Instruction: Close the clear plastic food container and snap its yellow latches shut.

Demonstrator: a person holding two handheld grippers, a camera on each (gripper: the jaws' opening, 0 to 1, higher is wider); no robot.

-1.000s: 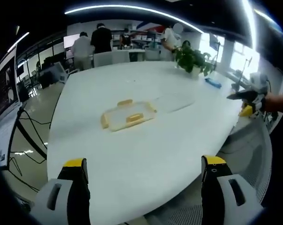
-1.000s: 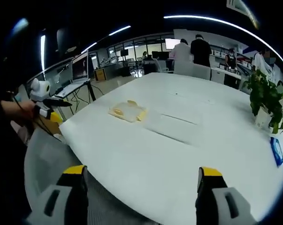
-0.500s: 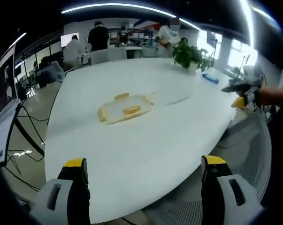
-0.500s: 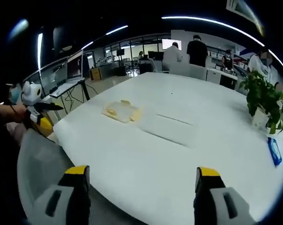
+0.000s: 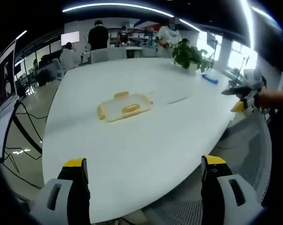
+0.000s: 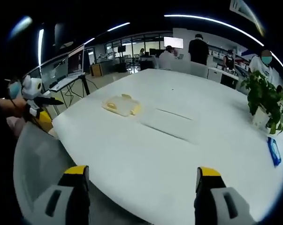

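**Approach phase: both tongs wide, container untouched mid-worktop**

Since the earlier frames both views have shifted a little, so the cameras have moved; the container's spot on the worktop looks unchanged, and background people have shifted. No contact yet.

Near: left tongs [image 5: 143,168] spread apart, nothing between the yellow-tipped jaws, hanging off the near edge of the white worktop [image 5: 146,140]. Right tongs [image 6: 142,177] likewise released and empty, also off the worktop edge. In the left gripper view the right tongs [image 5: 240,96] show at far right in a hand; in the right gripper view the left tongs [image 6: 38,105] show at far left.

Mid: clear container [image 5: 125,106] sits ahead of the left tongs, slightly left of their midline, with bare worktop between. Long axis runs roughly crosswise to the left tongs' line of sight, tilted a bit. Yellow latches [image 5: 130,110] visible on the sides. From the right tongs the container [image 6: 120,105] lies ahead and well to the left, farther off. Judgement: left tongs nearer, likely first in. Cannot tell if the lid is seated.

Far: a flat clear sheet [image 6: 172,124] beside the container, potted plant [image 5: 190,56], blue item [image 6: 274,151], people standing at the back.
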